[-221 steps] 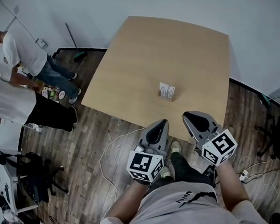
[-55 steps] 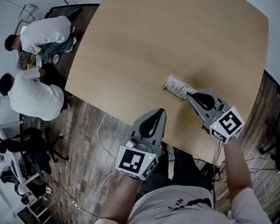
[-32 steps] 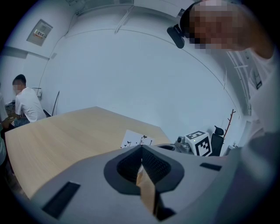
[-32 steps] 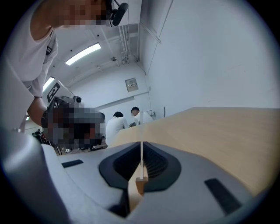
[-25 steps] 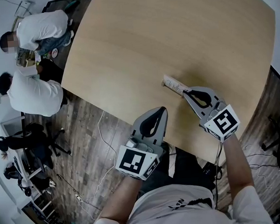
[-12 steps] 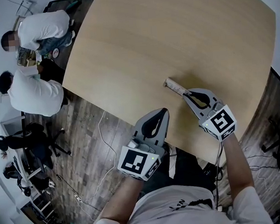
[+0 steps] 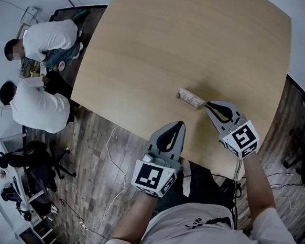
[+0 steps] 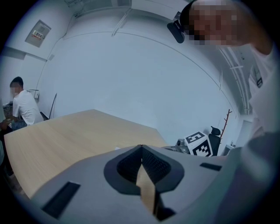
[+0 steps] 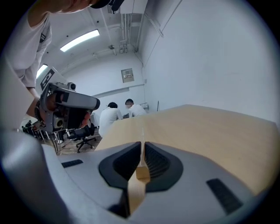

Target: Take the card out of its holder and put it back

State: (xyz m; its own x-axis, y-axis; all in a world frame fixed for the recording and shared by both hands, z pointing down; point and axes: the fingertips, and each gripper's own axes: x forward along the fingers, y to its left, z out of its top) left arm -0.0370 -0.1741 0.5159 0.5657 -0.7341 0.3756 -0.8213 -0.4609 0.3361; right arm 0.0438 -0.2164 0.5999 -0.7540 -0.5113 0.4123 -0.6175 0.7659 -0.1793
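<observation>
Table (image 7: 152, 45) is a pale blond wood, and the floor (image 7: 91, 150) is dark brown planks with greyish streaks. The left gripper (image 7: 180, 123) and right gripper (image 7: 207, 104) are both matte grey with black ribbed pads (image 8: 154, 165), and each carries a white cube (image 7: 152, 178) with black square markers. The card (image 7: 191, 97) is white with tiny dark print. Walls (image 7: 301, 7) are plain off-white, and the two people (image 7: 38, 109) in the corner wear white tops.

white short-sleeved t-shirt (image 7: 203, 230), black trousers (image 7: 198, 182), grey left gripper (image 7: 180, 123) and right gripper (image 7: 207, 105), black-and-white marker cubes (image 7: 152, 178)
</observation>
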